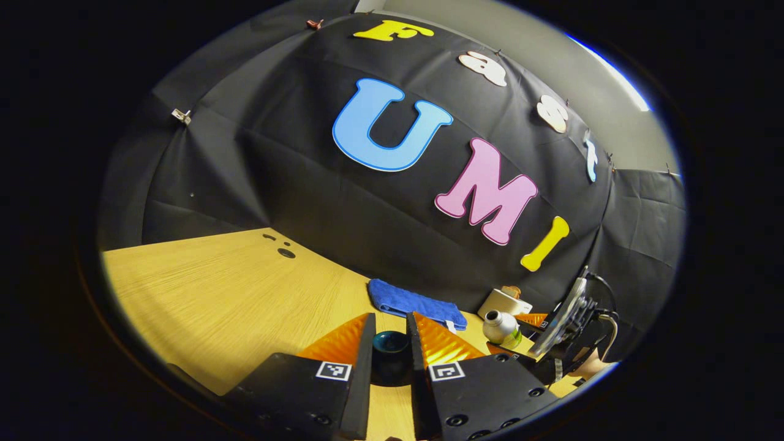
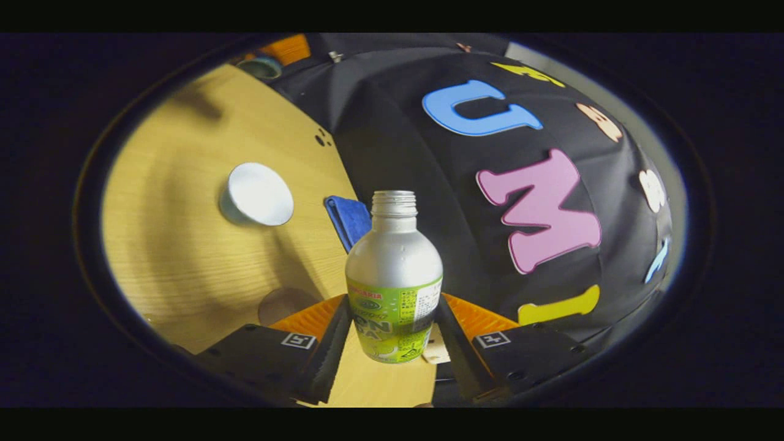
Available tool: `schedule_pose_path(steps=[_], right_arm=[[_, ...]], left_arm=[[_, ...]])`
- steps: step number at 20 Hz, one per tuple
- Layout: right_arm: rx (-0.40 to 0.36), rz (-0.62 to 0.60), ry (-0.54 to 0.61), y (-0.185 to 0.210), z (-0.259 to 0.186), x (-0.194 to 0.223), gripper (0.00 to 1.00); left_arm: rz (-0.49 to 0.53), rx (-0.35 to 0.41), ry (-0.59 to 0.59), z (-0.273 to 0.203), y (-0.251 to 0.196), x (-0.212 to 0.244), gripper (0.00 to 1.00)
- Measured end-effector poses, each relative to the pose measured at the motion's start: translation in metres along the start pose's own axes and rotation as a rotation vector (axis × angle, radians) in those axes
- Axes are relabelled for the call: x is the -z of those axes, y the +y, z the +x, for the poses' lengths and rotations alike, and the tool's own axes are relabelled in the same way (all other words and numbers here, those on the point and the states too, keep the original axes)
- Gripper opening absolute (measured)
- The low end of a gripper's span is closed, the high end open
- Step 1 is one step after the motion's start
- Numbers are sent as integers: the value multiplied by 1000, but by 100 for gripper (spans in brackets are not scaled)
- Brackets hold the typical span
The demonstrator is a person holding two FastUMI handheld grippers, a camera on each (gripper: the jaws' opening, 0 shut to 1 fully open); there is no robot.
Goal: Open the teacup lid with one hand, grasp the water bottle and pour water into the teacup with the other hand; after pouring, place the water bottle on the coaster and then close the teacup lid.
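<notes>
My left gripper [image 1: 391, 334] is shut on a dark teal teacup lid [image 1: 391, 354], held between its black pads above the table. My right gripper [image 2: 395, 300] is shut on the silver water bottle [image 2: 394, 269], gripping its green label; the neck is uncapped. The white teacup [image 2: 257, 195] stands uncovered on the wooden table, up and to the left of the bottle in the right gripper view. A round brown coaster [image 2: 283, 305] lies near my right gripper's left finger. The left gripper view shows the bottle [image 1: 501, 327] at the far right, held by the right gripper [image 1: 514, 337].
A folded blue cloth [image 1: 411, 303] lies against the booth wall, with a white box [image 1: 503, 301] beside it. The wooden table [image 1: 214, 300] stretches to the left. The left gripper with the lid [image 2: 263, 64] appears at the top left of the right gripper view.
</notes>
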State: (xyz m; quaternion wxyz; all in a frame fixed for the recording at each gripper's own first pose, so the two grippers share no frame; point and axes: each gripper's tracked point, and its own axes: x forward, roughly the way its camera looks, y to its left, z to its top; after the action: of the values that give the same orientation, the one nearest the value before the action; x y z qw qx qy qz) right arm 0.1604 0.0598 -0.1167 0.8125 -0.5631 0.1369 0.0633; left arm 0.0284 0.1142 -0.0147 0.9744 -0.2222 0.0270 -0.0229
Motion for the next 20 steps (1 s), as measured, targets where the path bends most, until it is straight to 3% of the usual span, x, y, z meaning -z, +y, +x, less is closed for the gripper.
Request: schedule_pose_path(steps=[2,3,7,14,15,19,20], right_arm=[[-13,-96,3,7,9,-7,75],[-25,-127,5,11,11,-8,78],[-51,-231,10,23,17,-14,79],[-26,-414,0,19,20,-20,78],[-25,-441,4,19,22,-18,82],[-37,-518,11,18,24,-19,78],[-33,-542,9,17,24,-20,82]], left_arm=[[0,-4,-4,0,2,-1,31],[0,-8,-3,0,4,0,31],[1,-9,7,1,6,1,31],[-6,-10,8,0,7,1,31],[-11,-6,8,0,6,1,31],[-18,-9,12,1,8,3,31],[-18,-8,11,2,8,3,31]])
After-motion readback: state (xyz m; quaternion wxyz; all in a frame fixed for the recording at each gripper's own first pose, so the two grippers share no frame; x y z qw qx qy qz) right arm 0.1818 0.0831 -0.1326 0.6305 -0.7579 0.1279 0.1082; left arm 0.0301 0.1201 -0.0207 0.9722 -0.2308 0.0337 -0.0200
